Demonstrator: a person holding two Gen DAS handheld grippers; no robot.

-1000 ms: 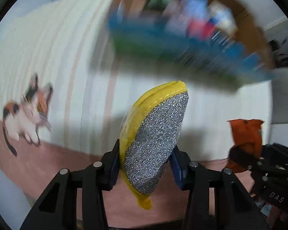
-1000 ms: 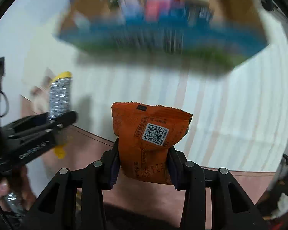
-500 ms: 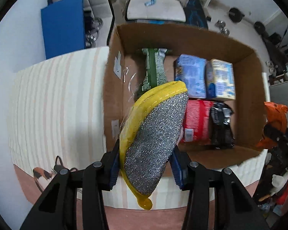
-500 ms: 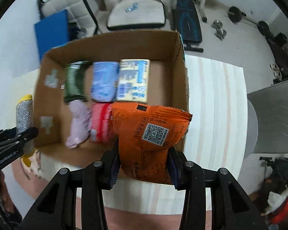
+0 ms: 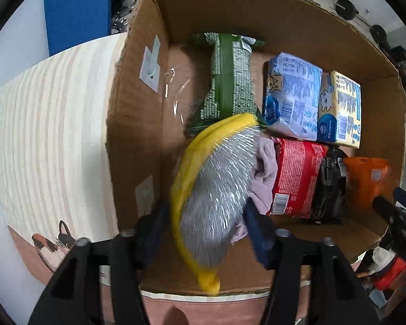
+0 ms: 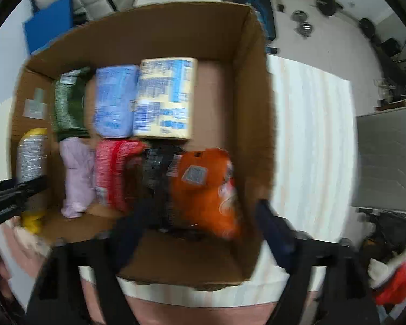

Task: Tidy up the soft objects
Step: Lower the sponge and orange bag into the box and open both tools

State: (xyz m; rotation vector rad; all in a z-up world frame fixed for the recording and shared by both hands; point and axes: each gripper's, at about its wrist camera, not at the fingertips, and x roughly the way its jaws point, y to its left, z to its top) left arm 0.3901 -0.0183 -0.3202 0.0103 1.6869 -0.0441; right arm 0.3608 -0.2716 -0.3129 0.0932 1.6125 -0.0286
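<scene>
A cardboard box (image 6: 246, 86) is sitting on a table (image 5: 54, 124) covered in a pale striped cloth. The left gripper (image 5: 205, 224) is reaching over the box's near wall in the lower centre of its frame, jaws spread wide around a yellow-edged silver scouring pad (image 5: 216, 184), long axis pointing up into the box; whether they are touching it is unclear. The right gripper (image 6: 200, 222) is standing wide apart, gripping nothing, the orange snack packet (image 6: 203, 189) lying inside the box between its fingers.
</scene>
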